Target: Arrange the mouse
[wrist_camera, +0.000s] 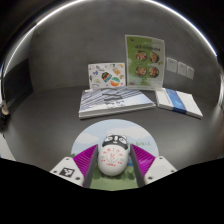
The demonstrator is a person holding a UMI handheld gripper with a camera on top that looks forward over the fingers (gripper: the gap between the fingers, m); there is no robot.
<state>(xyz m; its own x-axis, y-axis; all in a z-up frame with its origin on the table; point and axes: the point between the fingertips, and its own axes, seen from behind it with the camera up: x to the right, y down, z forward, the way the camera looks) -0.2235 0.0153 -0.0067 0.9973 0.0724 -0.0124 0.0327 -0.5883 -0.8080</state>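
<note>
Gripper view shows the tongs (111, 166) closed on the mouse (111, 160), a pale rounded body with a dark pattern, pressed between the purple pads (83, 160). Just beyond it lies a round mouse mat (120, 130) on the grey table (40, 110). Farther off rest a striped booklet (115, 100) and a blue-edged booklet (180, 100), with two leaflets (146, 58) propped behind. By my judgement the mouse is picked up but not yet placed; setting it down on the mat remains.
</note>
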